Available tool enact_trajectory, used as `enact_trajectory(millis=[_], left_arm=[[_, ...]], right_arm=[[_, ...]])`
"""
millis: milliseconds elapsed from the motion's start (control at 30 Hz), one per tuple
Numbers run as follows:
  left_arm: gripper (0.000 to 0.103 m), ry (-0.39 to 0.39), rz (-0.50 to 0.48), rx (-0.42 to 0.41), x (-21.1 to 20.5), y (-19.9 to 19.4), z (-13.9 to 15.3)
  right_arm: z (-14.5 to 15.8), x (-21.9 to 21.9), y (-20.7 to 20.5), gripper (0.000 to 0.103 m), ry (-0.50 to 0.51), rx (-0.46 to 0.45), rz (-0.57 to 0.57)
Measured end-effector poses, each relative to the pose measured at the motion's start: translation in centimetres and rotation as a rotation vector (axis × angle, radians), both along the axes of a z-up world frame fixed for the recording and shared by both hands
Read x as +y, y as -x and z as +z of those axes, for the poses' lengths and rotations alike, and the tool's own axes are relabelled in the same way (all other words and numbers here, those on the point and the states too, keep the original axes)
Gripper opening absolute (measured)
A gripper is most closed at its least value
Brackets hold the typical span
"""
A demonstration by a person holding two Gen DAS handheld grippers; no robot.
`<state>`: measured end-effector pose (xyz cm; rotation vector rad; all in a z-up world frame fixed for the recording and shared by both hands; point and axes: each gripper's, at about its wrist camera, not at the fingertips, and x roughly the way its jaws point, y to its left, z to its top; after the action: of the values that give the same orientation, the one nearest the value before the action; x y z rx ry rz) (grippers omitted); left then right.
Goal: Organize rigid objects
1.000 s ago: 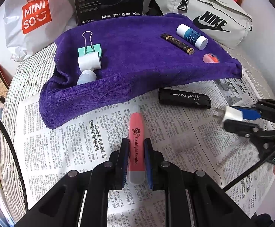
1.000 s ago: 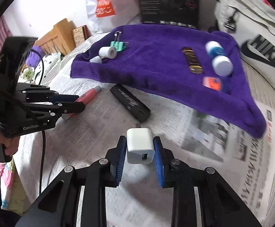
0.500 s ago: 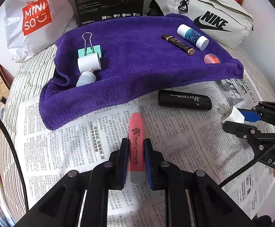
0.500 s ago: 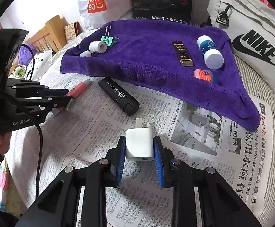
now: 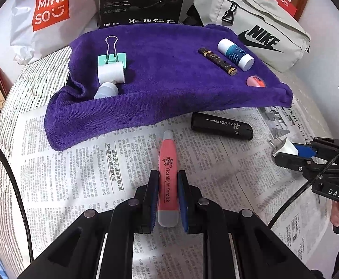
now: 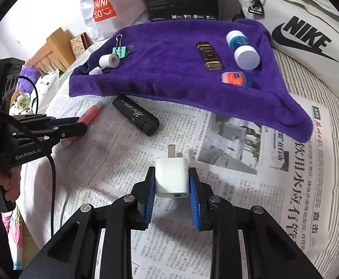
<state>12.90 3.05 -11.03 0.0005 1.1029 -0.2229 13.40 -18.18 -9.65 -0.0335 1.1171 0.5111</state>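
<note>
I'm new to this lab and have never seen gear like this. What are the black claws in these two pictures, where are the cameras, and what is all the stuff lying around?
The claws are hand-held two-finger grippers, one in each of a person's hands; no robot is involved. Each carries a wide-angle camera that looks along its own fingers, so each picture shows one gripper from behind and the other off to the side.

In the left view, the left gripper is shut on a pink flashlight earpick. In the right view, the right gripper is shut on a white charger plug.

Both are over a newspaper, where a black Horizon case lies. Behind it, a purple towel holds a green binder clip, a white tape roll, a dark gold-trimmed tube, a blue-and-white bottle and a small pink tin.
</note>
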Motion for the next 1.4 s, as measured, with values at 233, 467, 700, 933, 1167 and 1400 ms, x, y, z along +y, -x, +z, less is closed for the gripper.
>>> enact_trajectory(millis=[233,467,700,933,1167,1400], left_arm=[[0.016,0.000,0.000,0.002,0.0,0.5,0.4],[0.016,0.005,0.005,-0.009,0.5,0.5,1.2],[0.016,-0.007,-0.013,-0.039,0.1,0.1,2.6],[0.016,0.006,-0.041,-0.072,-0.1,-0.6,4.2],[0.016,0.016,-0.038,-0.088,0.1,-2.0,5.1],[0.016,0.022,-0.037,-0.102,0.5,-3.9,5.8]], right_arm=[[0.5,-0.8,0.0,0.027,-0.006,-0.003,-0.015],[1.3,-0.9,-0.6,0.027,-0.021,-0.017,-0.010],[1.9,-0.6,-1.4,0.027,-0.031,-0.029,-0.007],[2.8,0.1,-2.4,0.027,-0.038,-0.050,0.000],[4.1,0.8,-3.7,0.027,-0.046,-0.078,0.004],[4.3,1.2,-6.2,0.027,-0.040,-0.088,-0.007]])
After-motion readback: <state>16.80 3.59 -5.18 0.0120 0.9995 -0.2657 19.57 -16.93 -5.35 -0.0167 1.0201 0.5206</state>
